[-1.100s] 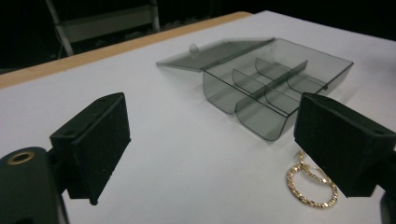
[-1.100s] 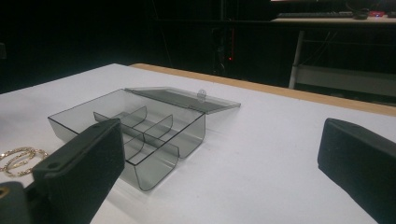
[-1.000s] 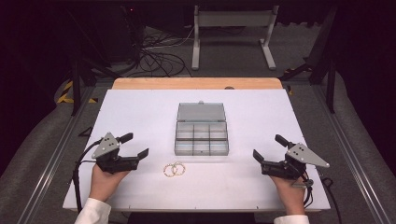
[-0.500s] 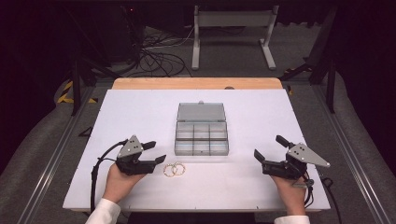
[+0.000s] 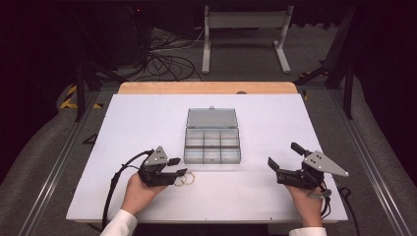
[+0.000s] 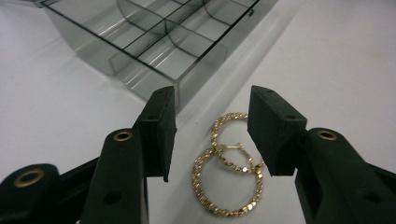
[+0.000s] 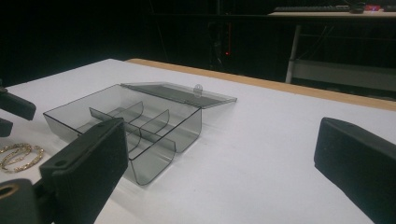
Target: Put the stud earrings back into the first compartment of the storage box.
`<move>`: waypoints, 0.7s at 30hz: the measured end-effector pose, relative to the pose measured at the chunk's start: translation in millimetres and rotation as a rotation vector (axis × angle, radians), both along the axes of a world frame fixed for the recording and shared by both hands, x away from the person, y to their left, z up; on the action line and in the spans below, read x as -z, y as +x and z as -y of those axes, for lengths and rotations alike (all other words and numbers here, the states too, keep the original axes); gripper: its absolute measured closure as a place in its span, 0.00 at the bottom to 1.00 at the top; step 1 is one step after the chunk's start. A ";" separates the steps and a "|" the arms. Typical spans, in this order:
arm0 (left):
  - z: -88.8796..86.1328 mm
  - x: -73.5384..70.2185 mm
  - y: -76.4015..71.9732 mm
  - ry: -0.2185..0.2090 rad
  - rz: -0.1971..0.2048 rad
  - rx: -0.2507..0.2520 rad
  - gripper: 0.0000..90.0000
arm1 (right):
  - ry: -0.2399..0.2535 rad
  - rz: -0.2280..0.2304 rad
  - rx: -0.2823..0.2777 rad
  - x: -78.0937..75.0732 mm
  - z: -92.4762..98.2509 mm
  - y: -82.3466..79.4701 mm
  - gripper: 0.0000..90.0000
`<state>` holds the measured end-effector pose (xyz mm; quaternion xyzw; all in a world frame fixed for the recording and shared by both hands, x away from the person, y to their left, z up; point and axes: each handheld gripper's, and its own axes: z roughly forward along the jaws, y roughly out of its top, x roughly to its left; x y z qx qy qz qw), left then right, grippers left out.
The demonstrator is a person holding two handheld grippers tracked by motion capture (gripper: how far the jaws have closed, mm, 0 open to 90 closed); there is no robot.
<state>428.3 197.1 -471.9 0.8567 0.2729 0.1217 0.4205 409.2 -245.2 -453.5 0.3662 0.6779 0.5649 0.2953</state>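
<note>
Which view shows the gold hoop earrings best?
The left gripper view: the two gold beaded hoop earrings lie overlapping on the white table, close and sharp between the left gripper jaws, which have just been closing but are not yet touching them. The high view shows them tiny; the right gripper view catches them at its left edge.

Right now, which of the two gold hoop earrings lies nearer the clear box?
The smaller hoop: it lies toward the clear box, overlapping the larger hoop, which sits nearer the camera between the left gripper pads.

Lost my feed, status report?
Left tongs closing around two gold hoop earrings, no contact. Right tongs open, idle. Clear compartment box lid open. Nothing blocking.
</note>
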 end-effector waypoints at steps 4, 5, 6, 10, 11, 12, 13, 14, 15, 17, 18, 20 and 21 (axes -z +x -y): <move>8.0 1.3 0.1 0.011 0.000 0.021 0.60 | 0.001 0.002 -0.002 -0.2 0.0 -0.1 0.04; 10.6 2.1 0.8 0.021 0.002 0.025 0.60 | -0.001 0.001 -0.004 -0.3 0.0 -0.2 0.04; 13.2 3.1 1.4 0.033 0.002 0.024 0.60 | -0.001 0.001 -0.004 -0.3 0.0 -0.2 0.04; 20.9 8.1 4.6 0.068 -0.004 0.022 0.62 | 0.001 0.008 -0.008 -1.1 0.0 -1.0 0.04; 21.9 9.1 5.6 0.073 -0.008 0.025 0.63 | 0.000 0.008 -0.008 -1.1 0.2 -1.1 0.04; 22.9 10.3 6.7 0.074 -0.012 0.026 0.63 | 0.000 0.008 -0.009 -1.2 0.2 -1.2 0.04; 24.1 12.6 8.8 0.084 -0.021 0.030 0.64 | 0.000 0.008 -0.010 -1.2 0.3 -1.2 0.04; 24.1 12.6 8.8 0.084 -0.021 0.030 0.65 | 0.000 0.008 -0.010 -1.2 0.3 -1.2 0.04; 24.7 13.8 9.7 0.089 -0.026 0.034 0.65 | 0.001 0.011 -0.010 -1.2 0.4 -1.1 0.04; 25.1 16.0 11.2 0.099 -0.035 0.037 0.67 | 0.001 0.012 -0.012 -1.3 0.8 -1.2 0.04; 25.3 17.0 12.0 0.105 -0.038 0.038 0.67 | 0.001 0.012 -0.012 -1.3 0.8 -1.2 0.04; 25.9 19.7 13.7 0.115 -0.056 0.041 0.68 | 0.001 0.012 -0.016 -1.3 1.5 -1.3 0.05; 25.9 19.7 13.7 0.115 -0.056 0.041 0.69 | 0.001 0.012 -0.016 -1.3 1.5 -1.3 0.05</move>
